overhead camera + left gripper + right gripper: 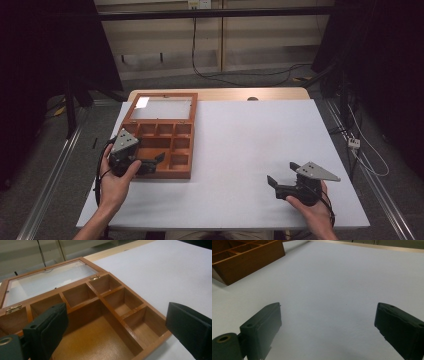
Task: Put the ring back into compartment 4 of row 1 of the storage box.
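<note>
An open wooden box (165, 175) with several empty compartments sits at the table's left side. Its glass-paned lid (162, 109) lies flat behind it. My left gripper (154, 163) is held at the box's near-left corner, open, with its jaws over the large front compartment and nothing between them. In the left gripper view the wide-apart fingers (47, 327) frame the box's (152, 342) bare cork-coloured floor. My right gripper (283, 173) hovers open low over the bare white table near the right front. In the right gripper view the box's (249, 258) side wall lies far left of my right gripper (328, 312).
The white table top (250, 135) stretches between the box and the right hand. A wooden strip (225, 94) borders its far edge. Cables and dark curtains lie beyond the table, with metal rails on the floor at both sides.
</note>
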The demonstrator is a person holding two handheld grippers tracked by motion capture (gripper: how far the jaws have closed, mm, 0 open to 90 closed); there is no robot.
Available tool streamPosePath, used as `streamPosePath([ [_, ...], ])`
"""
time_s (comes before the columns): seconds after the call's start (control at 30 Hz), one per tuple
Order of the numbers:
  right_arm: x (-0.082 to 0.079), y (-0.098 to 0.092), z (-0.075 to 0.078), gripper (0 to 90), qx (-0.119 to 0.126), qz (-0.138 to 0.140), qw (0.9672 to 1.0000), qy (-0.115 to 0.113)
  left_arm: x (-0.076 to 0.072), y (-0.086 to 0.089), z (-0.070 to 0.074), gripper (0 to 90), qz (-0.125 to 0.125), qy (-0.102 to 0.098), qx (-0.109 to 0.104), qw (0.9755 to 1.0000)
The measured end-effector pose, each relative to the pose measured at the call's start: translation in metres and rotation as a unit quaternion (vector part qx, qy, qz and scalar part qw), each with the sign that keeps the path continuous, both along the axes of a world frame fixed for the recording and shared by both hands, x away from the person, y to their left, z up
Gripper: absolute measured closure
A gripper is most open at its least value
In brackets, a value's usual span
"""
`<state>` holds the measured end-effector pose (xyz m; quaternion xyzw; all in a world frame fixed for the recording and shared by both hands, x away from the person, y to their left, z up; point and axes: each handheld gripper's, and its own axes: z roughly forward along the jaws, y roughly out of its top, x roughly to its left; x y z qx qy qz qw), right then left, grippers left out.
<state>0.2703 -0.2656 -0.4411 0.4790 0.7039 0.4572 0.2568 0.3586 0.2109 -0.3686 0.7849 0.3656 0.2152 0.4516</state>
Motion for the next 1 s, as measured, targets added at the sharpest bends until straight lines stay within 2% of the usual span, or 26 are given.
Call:
streamPosePath([
  [0.17, 0.001, 0.0, 0.0, 7.0, -0.002, 0.002, 1.0, 0.0, -0.009, 0.004, -0.003, 4.6, -0.006, 0.002, 0.003, 1.0],
  [0.37, 0.001, 0.001, -0.001, 7.0, -0.003, 0.003, 1.0, 0.002, -0.018, 0.009, -0.009, 4.6, 0.002, 0.005, 0.004, 1.0],
  [0.57, 0.002, 0.002, -0.001, 7.1, -0.003, 0.004, 1.0, 0.003, -0.027, 0.013, -0.015, 4.6, 0.011, 0.017, 0.0, 0.9998],
  [0.63, 0.002, 0.002, -0.001, 7.1, -0.004, 0.004, 1.0, 0.003, -0.03, 0.013, -0.017, 4.6, 0.015, 0.014, 0.0, 0.9998],
  [0.77, 0.002, 0.002, -0.001, 7.1, -0.003, 0.004, 1.0, 0.004, -0.035, 0.012, -0.024, 4.6, 0.015, 0.024, -0.008, 0.9996],
  [1.0, 0.002, 0.002, -0.001, 7.2, -0.003, 0.004, 1.0, 0.004, -0.04, 0.006, -0.039, 4.6, 0.008, 0.029, 0.004, 0.9995],
])
